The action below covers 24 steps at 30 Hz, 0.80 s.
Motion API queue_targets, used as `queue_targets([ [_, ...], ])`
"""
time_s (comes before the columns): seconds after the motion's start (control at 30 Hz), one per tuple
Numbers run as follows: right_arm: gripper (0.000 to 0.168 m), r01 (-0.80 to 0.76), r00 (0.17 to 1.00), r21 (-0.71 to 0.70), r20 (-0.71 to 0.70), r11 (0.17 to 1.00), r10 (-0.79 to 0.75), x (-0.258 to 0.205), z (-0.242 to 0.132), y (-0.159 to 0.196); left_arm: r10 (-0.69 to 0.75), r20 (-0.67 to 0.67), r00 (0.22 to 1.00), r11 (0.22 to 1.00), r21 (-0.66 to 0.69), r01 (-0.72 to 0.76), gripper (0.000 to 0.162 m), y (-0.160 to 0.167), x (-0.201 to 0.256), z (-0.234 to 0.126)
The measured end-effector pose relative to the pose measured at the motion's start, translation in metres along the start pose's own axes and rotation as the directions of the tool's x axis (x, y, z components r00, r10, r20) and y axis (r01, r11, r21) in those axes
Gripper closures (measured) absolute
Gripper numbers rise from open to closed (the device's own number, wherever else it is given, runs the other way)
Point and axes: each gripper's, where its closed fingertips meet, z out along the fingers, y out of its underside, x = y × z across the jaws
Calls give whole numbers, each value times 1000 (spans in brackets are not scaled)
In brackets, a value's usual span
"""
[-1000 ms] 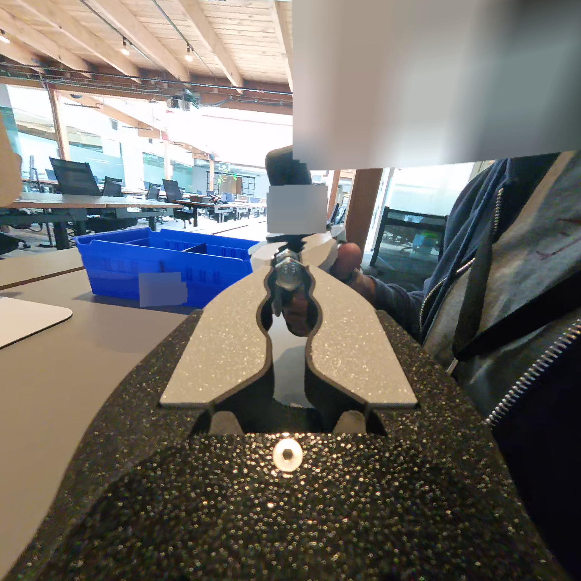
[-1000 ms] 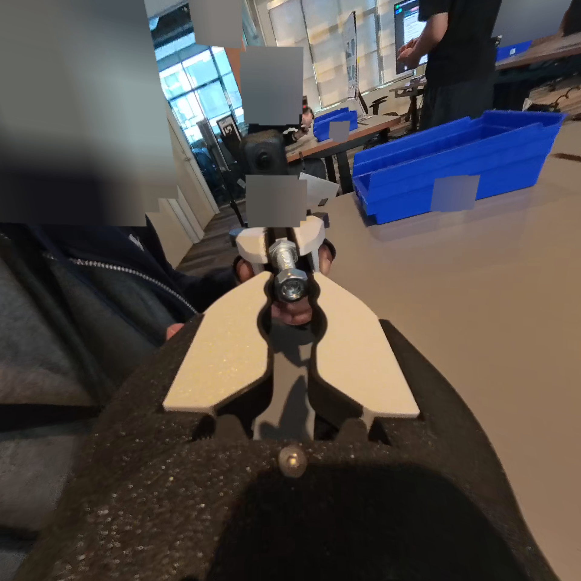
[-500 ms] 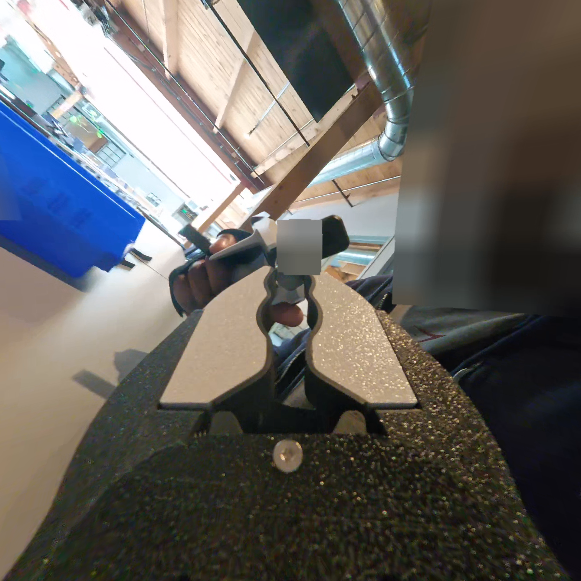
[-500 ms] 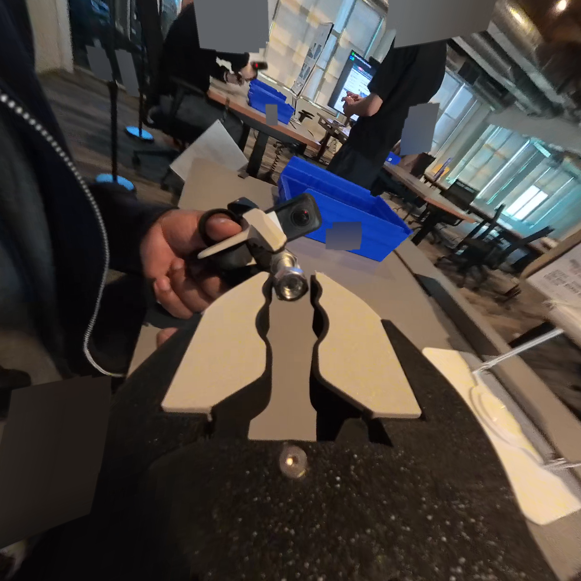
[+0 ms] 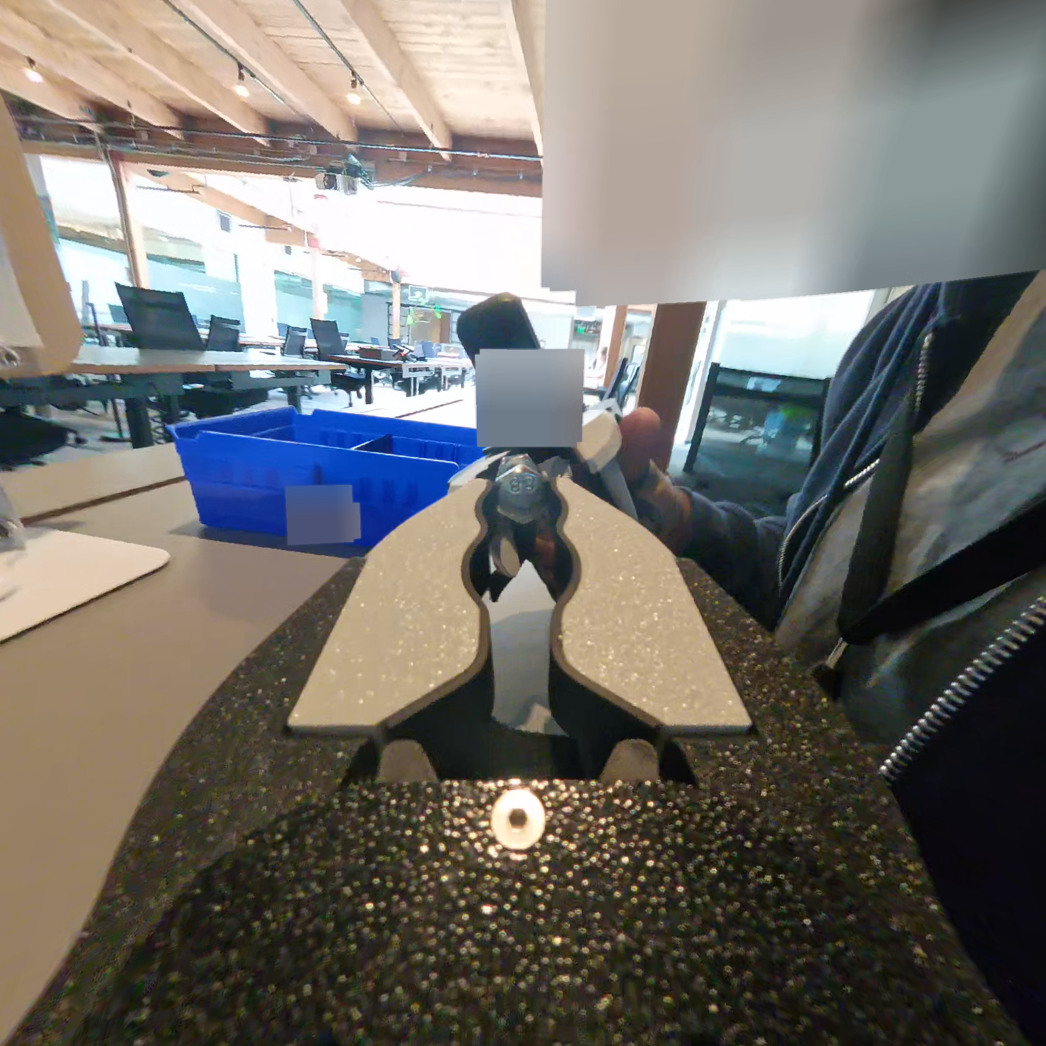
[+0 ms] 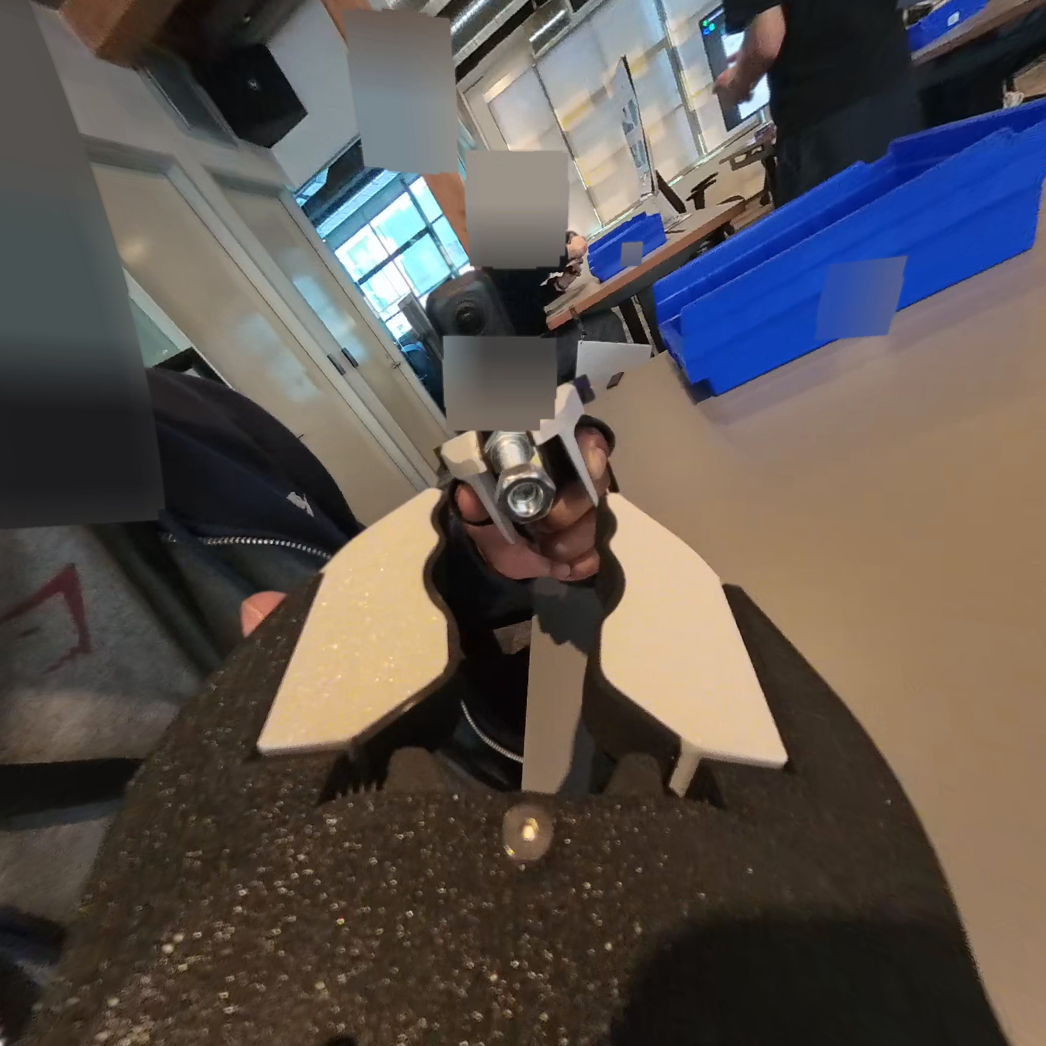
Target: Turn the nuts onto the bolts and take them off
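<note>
Open-plan office with timber ceiling beams (image 5: 396, 62) and rows of desks and black chairs (image 5: 158, 322) at 10 o'clock in the left wrist view. Grey table (image 5: 141, 651) fills the lower left; it also runs along the right side of the right wrist view (image 6: 849, 537).

Person in a dark zip jacket (image 5: 905, 509) sits at 3 o'clock in the left wrist view, and at 9 o'clock in the right wrist view. Second person in black (image 6: 832, 96) stands at 1 o'clock in the right wrist view.

Blue bin (image 5: 317, 470) with dividers rests on the table at 10 o'clock in the left wrist view; same bin (image 6: 849, 271) at 2 o'clock in the right wrist view. White flat base (image 5: 68, 571) lies on the table at 9 o'clock.

Left gripper (image 5: 521, 498): narrow, its tips clamped on the hex head of the bolt (image 5: 519, 488), held in the air above the table edge. Right gripper (image 6: 523, 509): wide apart, holding nothing; its fingers (image 6: 368, 622) flank the bolt without touching it.

Right wrist view looks along the bolt (image 6: 509, 455) from its threaded end. Nut (image 6: 525, 495) sits at that end of the thread, at 12 o'clock from centre. A hand (image 6: 554, 543) grips the left gripper's handle just behind.
</note>
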Motion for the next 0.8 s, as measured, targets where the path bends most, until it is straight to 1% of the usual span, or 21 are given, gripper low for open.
queue_targets([
  [0.1, 122, -35, 999, -3, 6, 999, 35, -1, 2, -1, 62, 8, 998, 998, -28, -62, 146, 2, 2, 1],
  [0.2, 129, -57, 998, -18, 18, 998, 58, -2, 4, 1, 124, 10, 992, 991, -60, -123, 146, 5, 4, 2],
  [0.23, 138, -58, 998, -22, 29, 998, 59, -3, 4, 1, 139, 5, 990, 988, -75, -139, 146, 6, 5, 3],
  [0.3, 150, -32, 999, -36, 26, 999, 33, -3, 4, 4, 151, -11, 988, 985, -80, -151, 146, 7, 9, 4],
  [0.33, 150, -9, 1000, -38, 24, 999, 10, -3, 3, 4, 136, -12, 991, 988, -75, -137, 146, 6, 9, 5],
  [0.43, 150, 111, 994, -19, 1, 994, -111, -4, 2, -1, 6, -24, 1000, 999, -37, -7, 146, 5, 7, 6],
  [0.5, 150, 231, 972, -13, -48, 973, -232, -2, -1, -4, -148, -57, 987, 989, 11, 149, 146, 3, 5, 6],
  [0.57, 150, 355, 930, -13, -95, 935, -354, -2, -6, -9, -334, -109, 936, 938, 53, 341, 146, 3, 1, 4],
  [0.6, 150, 409, 906, -11, -110, 912, -408, -4, -8, -13, -420, -153, 895, 897, 81, 435, 146, 1, 0, 2],
  [0.63, 150, 446, 887, -14, -127, 895, -444, -5, -10, -15, -476, -191, 859, 858, 114, 501, 146, -2, -2, 0],
  [0.67, 150, 464, 876, -23, -139, 885, -463, -5, -11, -17, -501, -208, 840, 835, 138, 533, 146, -3, -4, -2],
  [0.7, 150, 469, 871, -35, -146, 883, -469, -4, -12, -18, -505, -204, 839, 832, 145, 536, 146, -1, -6, -3],
  [0.8, 150, 468, 865, -66, -171, 881, -472, -1, -19, -20, -466, -150, 872, 870, 105, 482, 146, 7, -6, 0],
])
